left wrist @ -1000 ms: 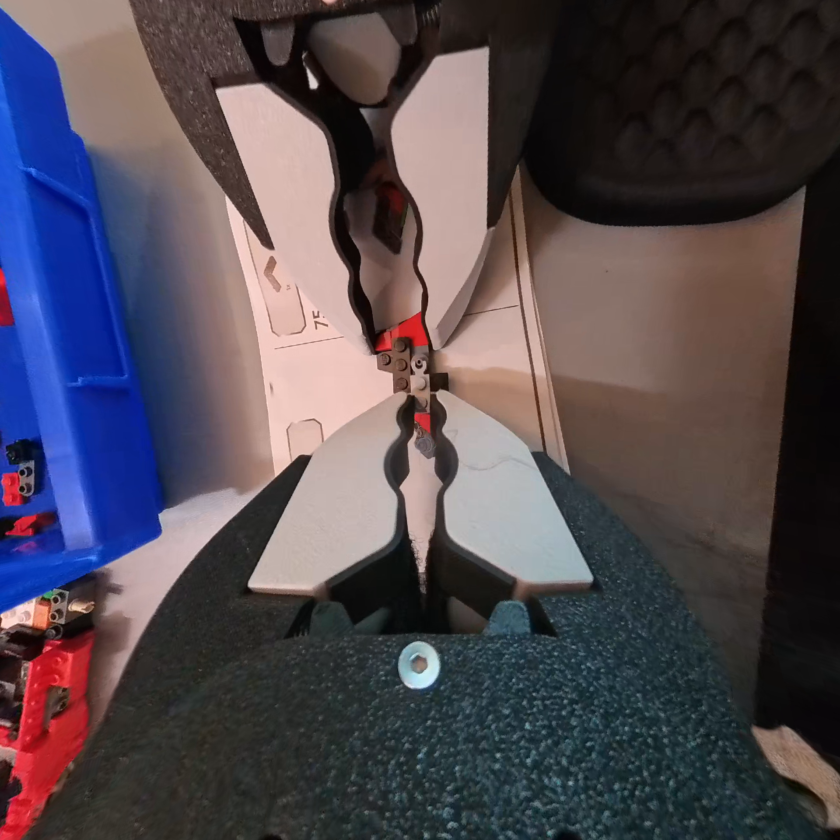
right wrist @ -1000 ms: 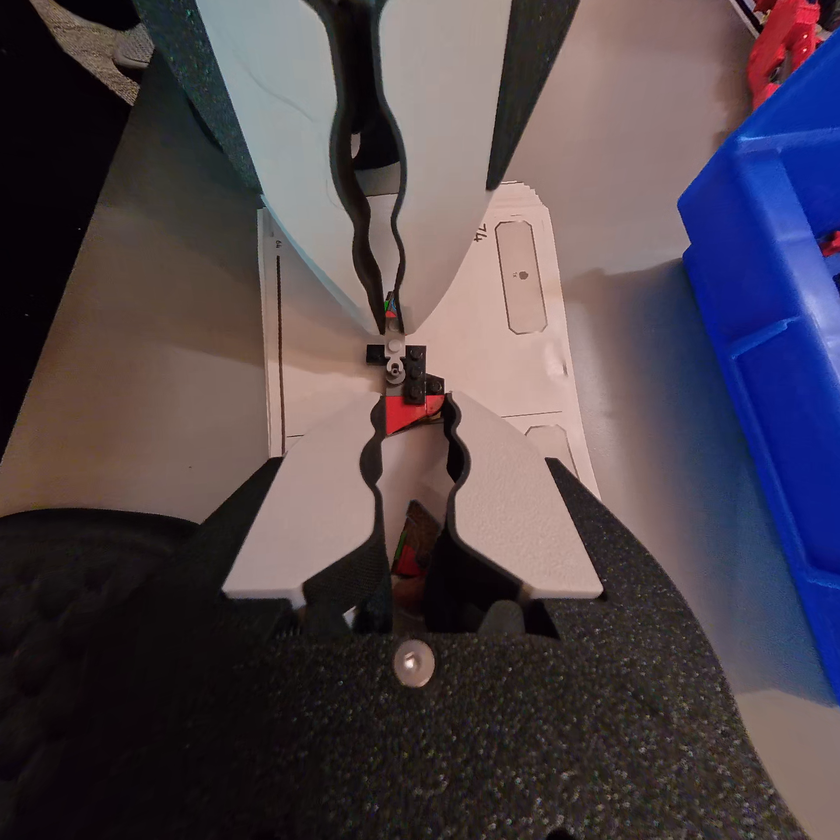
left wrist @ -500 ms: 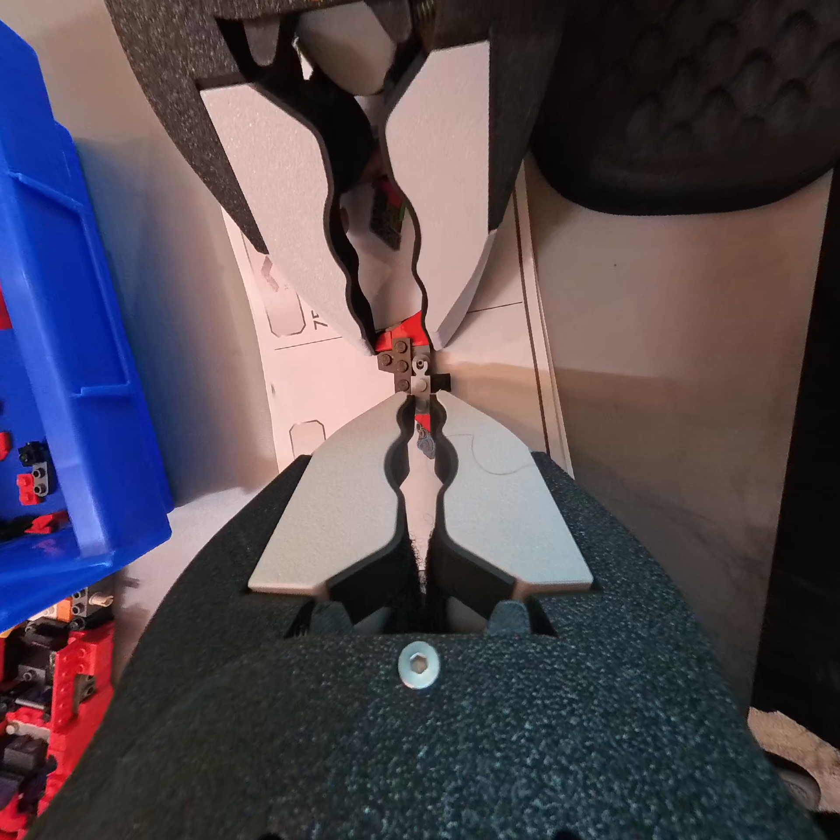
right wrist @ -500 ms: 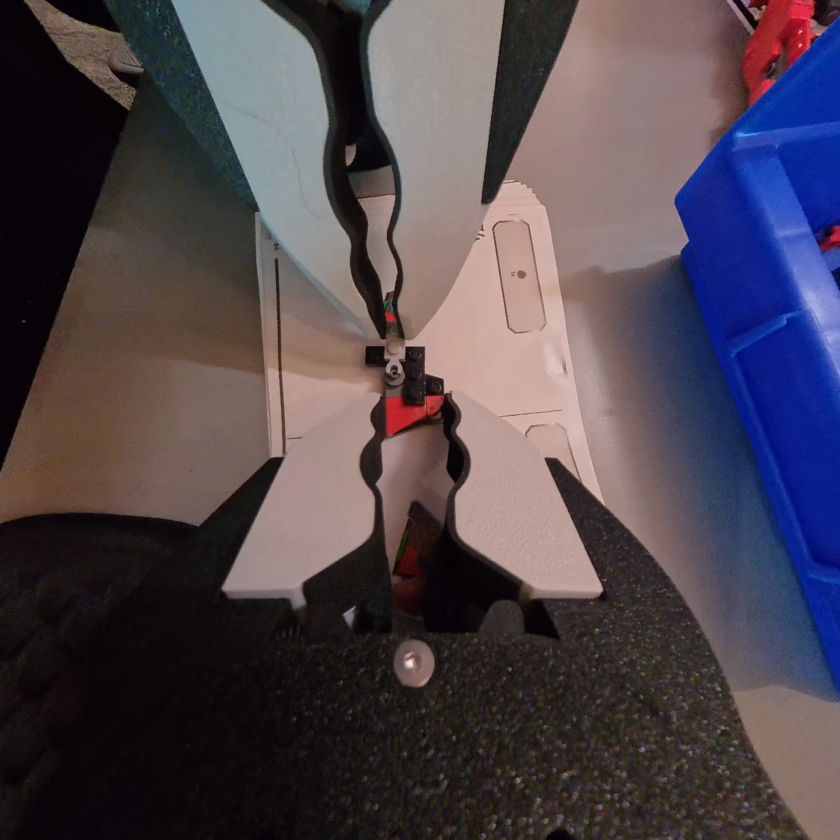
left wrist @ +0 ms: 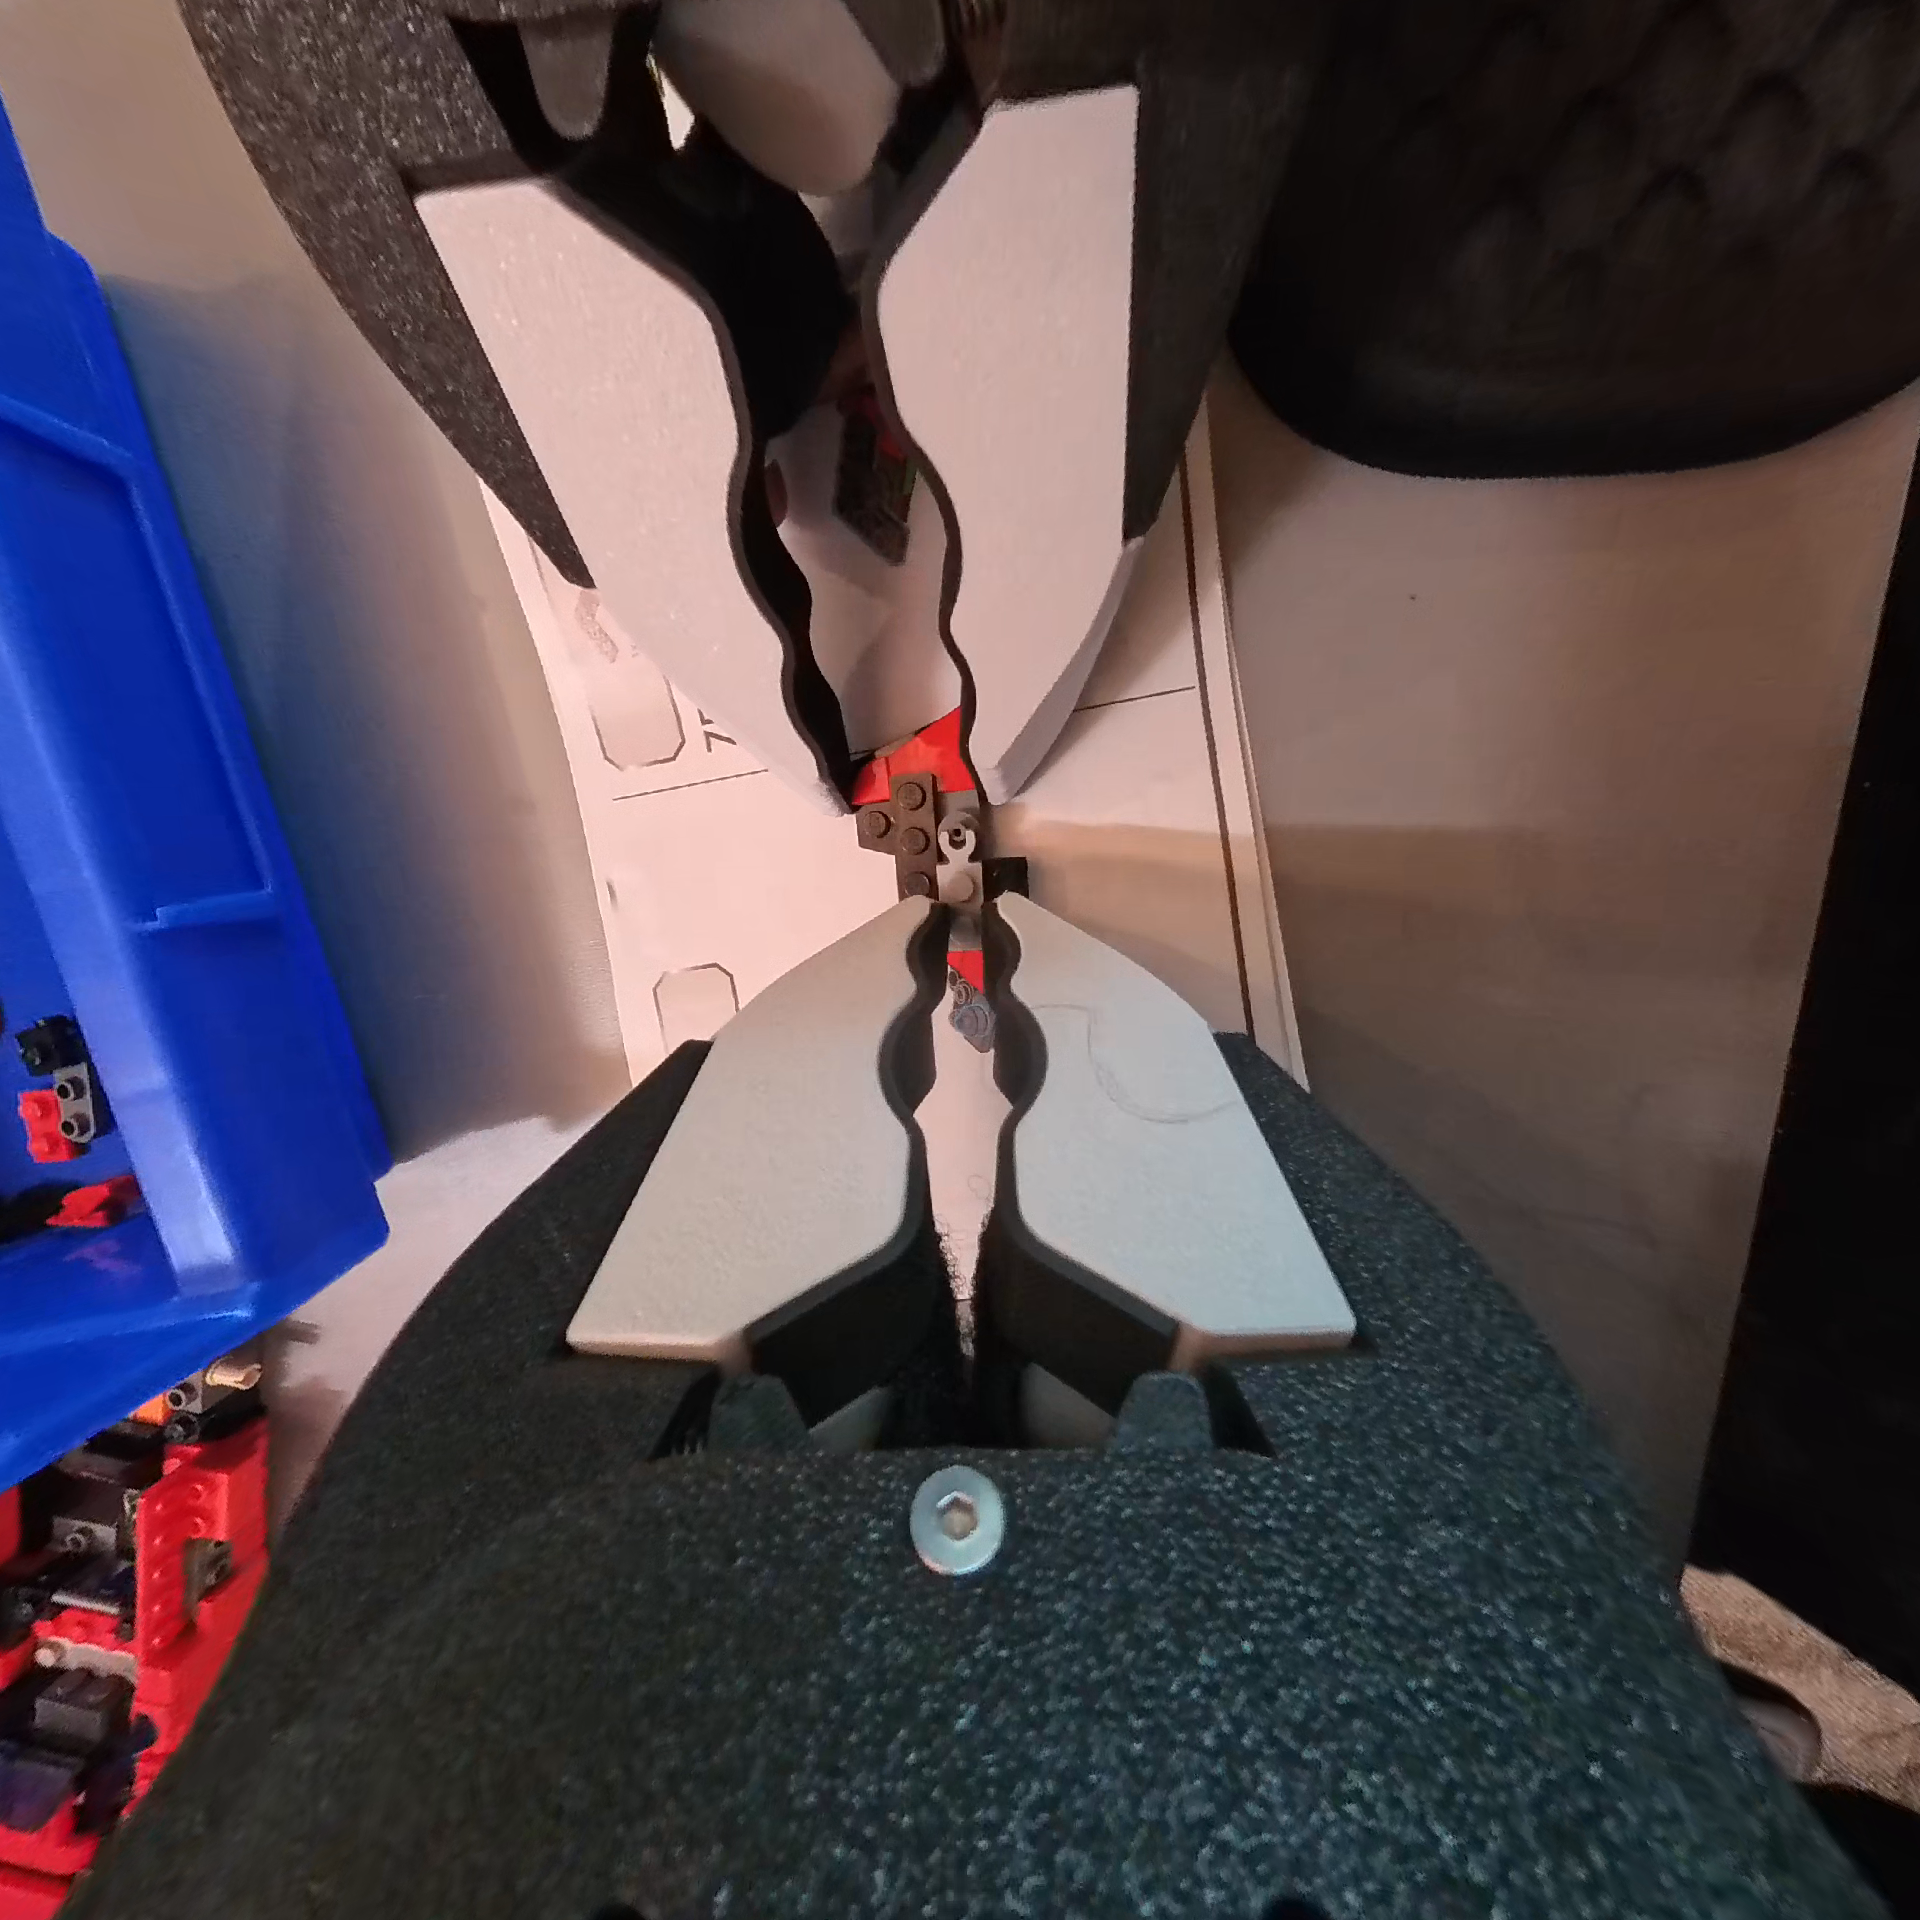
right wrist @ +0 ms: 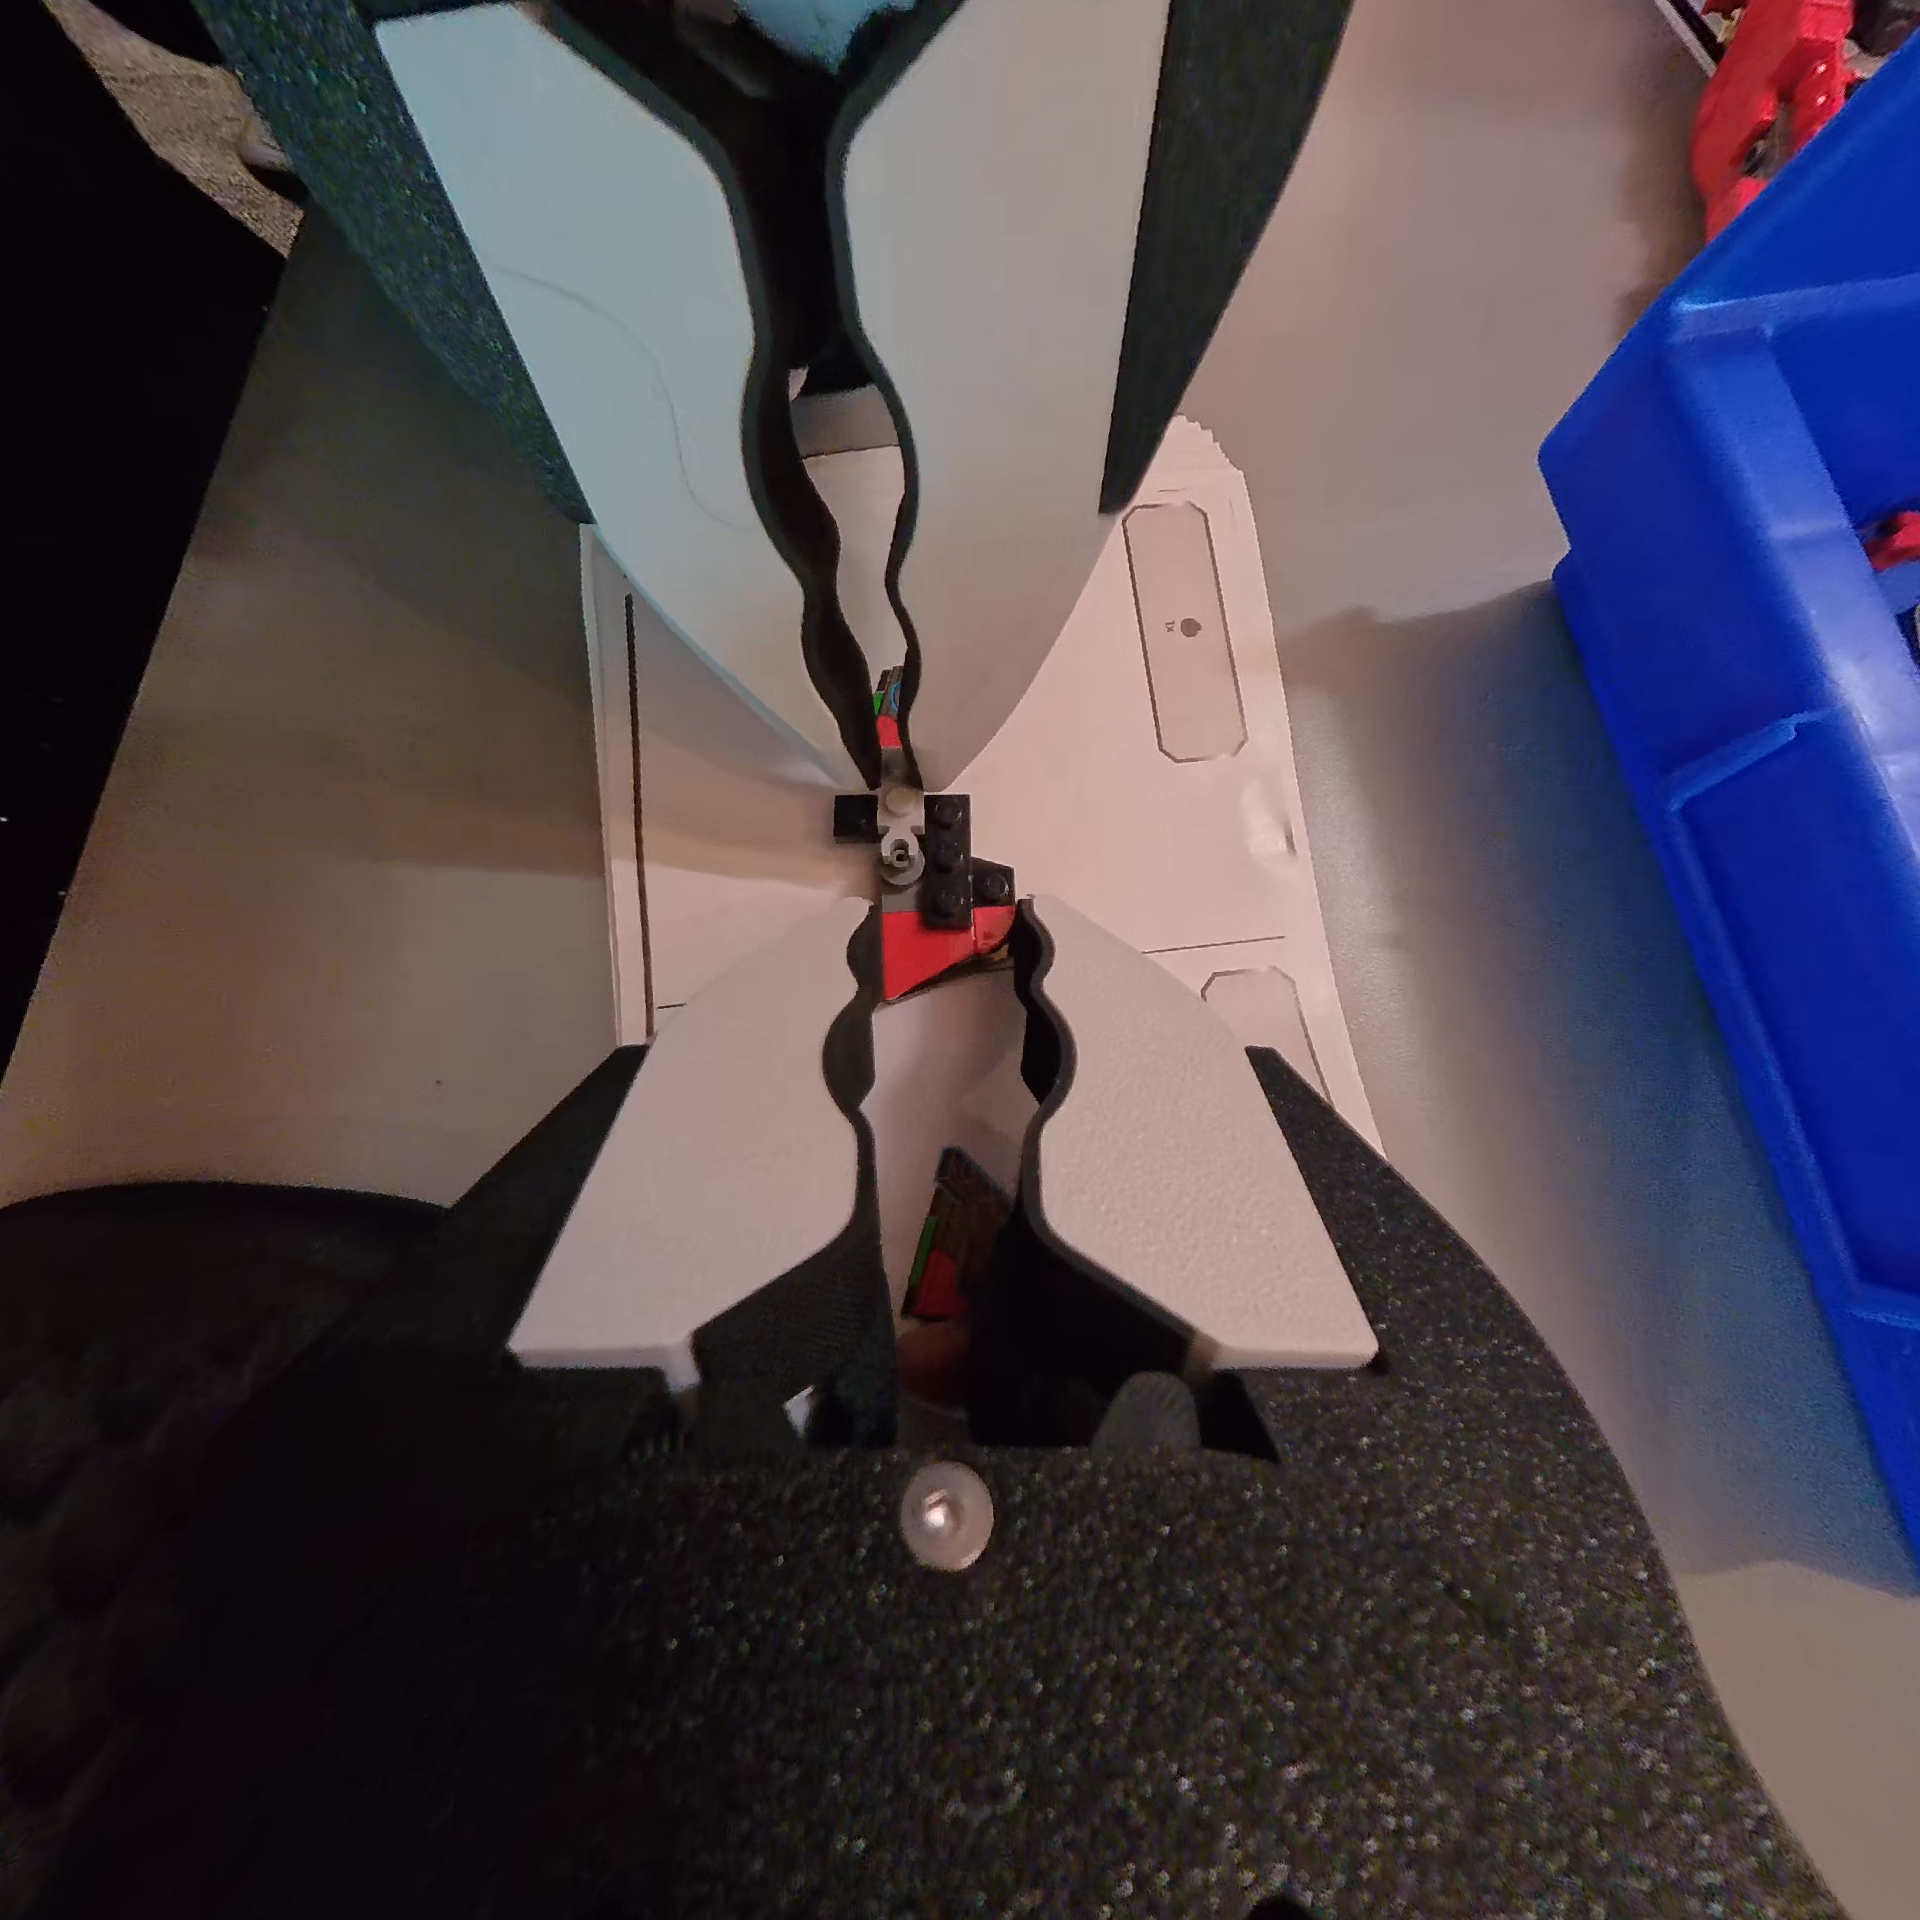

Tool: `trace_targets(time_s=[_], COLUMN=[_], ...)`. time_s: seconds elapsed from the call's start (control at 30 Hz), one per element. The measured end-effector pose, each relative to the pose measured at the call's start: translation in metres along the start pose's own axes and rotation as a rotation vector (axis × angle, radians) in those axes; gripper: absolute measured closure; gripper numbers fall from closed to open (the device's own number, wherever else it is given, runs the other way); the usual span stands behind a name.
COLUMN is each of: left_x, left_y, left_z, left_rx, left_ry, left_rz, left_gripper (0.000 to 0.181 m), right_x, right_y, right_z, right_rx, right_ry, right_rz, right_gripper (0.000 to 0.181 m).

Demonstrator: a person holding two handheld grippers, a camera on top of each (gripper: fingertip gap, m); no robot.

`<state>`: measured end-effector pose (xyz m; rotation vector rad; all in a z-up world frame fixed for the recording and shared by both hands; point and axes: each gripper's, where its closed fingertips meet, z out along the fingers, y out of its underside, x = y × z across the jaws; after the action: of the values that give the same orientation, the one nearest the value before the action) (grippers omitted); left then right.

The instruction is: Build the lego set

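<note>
A small lego assembly [left wrist: 914, 844] of black plates, a grey clip piece and a red wedge hangs between my two grippers, above a white instruction booklet [left wrist: 717, 862]. My left gripper [left wrist: 961, 912] is shut on its grey end. My right gripper [right wrist: 948, 930] is shut on the red wedge end of the assembly [right wrist: 940, 868]. The two grippers face each other tip to tip. In the left wrist view the right gripper [left wrist: 914, 795] comes in from the top. In the right wrist view the left gripper [right wrist: 894, 774] comes in from the top.
A blue parts bin [left wrist: 135, 831] with a few small pieces stands beside the booklet and also shows in the right wrist view [right wrist: 1766, 727]. A red lego build [left wrist: 94, 1558] lies past the bin. The pale table [left wrist: 1507, 935] ends at a dark edge. My left and right fingertips are right by each other. The red lego build [left wrist: 94, 1558] is about 25 cm from both grippers' fingertips.
Both grippers stay shut on the assembly in the same place. The right gripper has tilted slightly, and the bin has shifted a little in the left wrist view.
</note>
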<state>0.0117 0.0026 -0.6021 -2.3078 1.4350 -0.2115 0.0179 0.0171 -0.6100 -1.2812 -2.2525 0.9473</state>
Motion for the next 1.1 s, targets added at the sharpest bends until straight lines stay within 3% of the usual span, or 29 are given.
trace_targets(time_s=[0.23, 0.4, 0.77, 1.0, 1.03, 1.1], left_x=[0.000, 0.000, -0.001, -0.001, 0.000, 0.005], left_y=[0.000, -0.001, -0.004, -0.004, -0.005, -0.013], left_z=[0.000, 0.001, 0.002, 0.002, 0.002, 0.006], left_rx=[-0.016, -0.017, -0.014, -0.031, -0.034, -0.005], left_ry=[0.006, -0.006, -0.019, -0.017, -0.010, 0.013], left_rz=[-0.016, -0.004, 0.007, 0.019, 0.024, 0.033], left_gripper=[0.176, 0.176, 0.176, 0.176, 0.176, 0.177], right_x=[0.000, -0.005, 0.000, -0.001, 0.005, 0.009], right_y=[-0.002, -0.008, -0.012, -0.012, -0.008, -0.003], right_z=[0.000, 0.000, -0.002, -0.001, 0.001, 0.004], right_rx=[0.030, 0.088, 0.139, 0.137, 0.114, 0.070], right_ry=[-0.026, -0.152, -0.262, -0.251, -0.194, -0.108], right_rz=[0.051, 0.192, 0.403, 0.367, 0.356, 0.246], right_gripper=[0.157, 0.145, 0.170, 0.171, 0.181, 0.180])
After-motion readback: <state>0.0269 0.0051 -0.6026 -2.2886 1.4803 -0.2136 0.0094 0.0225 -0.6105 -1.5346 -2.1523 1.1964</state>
